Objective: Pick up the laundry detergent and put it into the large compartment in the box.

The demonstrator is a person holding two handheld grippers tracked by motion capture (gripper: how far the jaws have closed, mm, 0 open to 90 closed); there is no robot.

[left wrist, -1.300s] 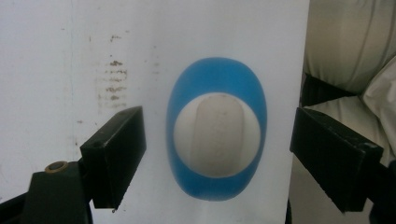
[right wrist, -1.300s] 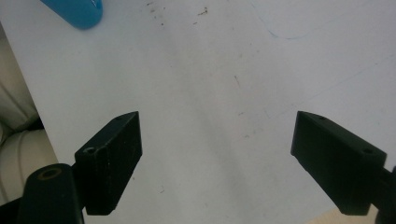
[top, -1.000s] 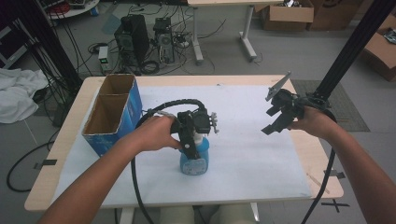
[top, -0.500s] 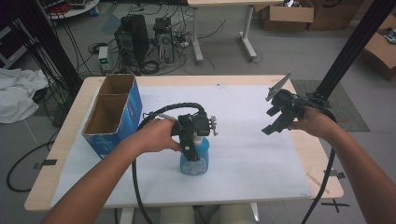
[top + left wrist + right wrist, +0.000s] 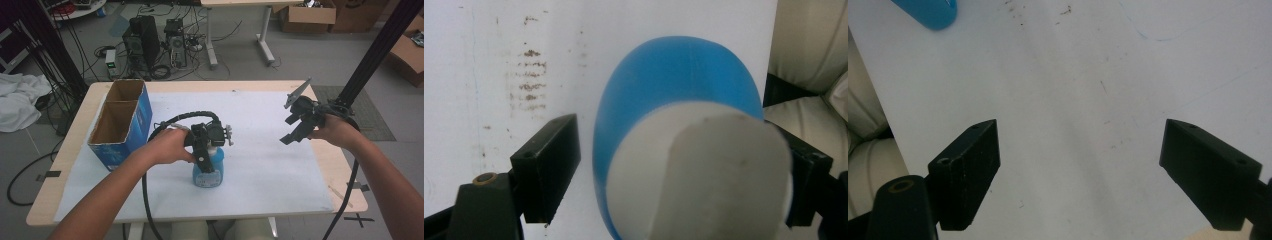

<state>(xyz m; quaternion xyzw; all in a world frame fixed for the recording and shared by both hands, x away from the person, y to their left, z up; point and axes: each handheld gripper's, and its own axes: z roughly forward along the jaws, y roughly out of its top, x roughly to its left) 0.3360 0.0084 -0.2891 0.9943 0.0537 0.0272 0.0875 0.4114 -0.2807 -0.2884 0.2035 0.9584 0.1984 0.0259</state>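
Nothing has visibly shifted since a second ago: both hands and the bottle sit where they did. From large to small, the table (image 5: 345, 170) carries a white sheet (image 5: 260, 130), with an open blue box (image 5: 120, 125) at its left side. Near the front edge, at the middle, stands the blue bottle (image 5: 207, 172), upright. Over it sits the left gripper (image 5: 206, 155), jaws spread on either side of the white cap (image 5: 704, 170), a gap showing beside one jaw. Well apart, the right gripper (image 5: 296, 127) hovers above the sheet, jaws wide and empty.
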